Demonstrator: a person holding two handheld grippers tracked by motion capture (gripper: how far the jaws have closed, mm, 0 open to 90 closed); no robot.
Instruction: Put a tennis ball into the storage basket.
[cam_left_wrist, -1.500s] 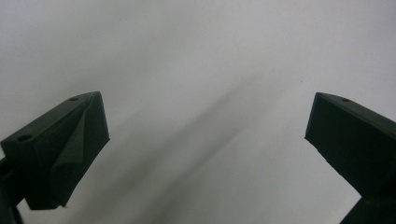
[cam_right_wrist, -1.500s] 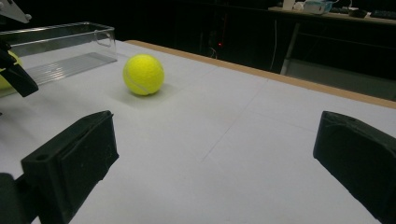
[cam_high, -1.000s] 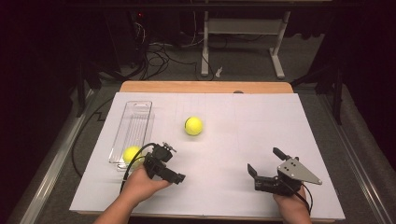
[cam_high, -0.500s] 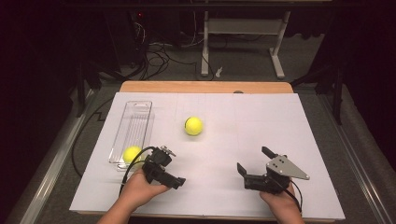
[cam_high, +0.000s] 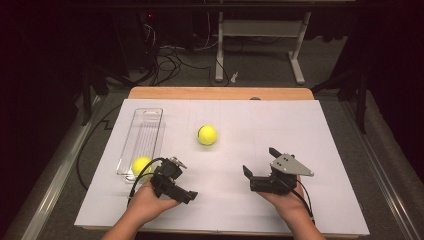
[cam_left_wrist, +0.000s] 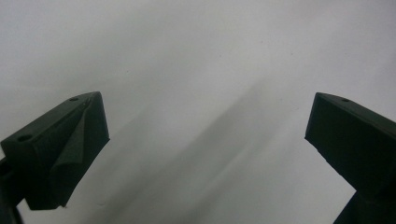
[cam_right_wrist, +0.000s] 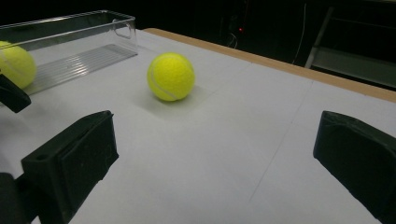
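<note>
We note a yellow tennis ball (cam_high: 207, 135), felt w/ white seam, centre table. Right gripper (cam_high: 261, 168) near, jaws wide, empty; left gripper (cam_high: 186, 196) wide too.

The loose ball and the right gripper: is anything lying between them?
Nothing. In the right gripper view, only bare white table runs from the open right gripper to the ball; the high view agrees.

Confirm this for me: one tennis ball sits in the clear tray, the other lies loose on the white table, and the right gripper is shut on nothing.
One thing is wrong: the right gripper is open, not shut. The right gripper view shows its fingers spread wide with bare table between them. The rest holds: one tennis ball sits in the clear tray, the other ball lies loose on the table.
</note>
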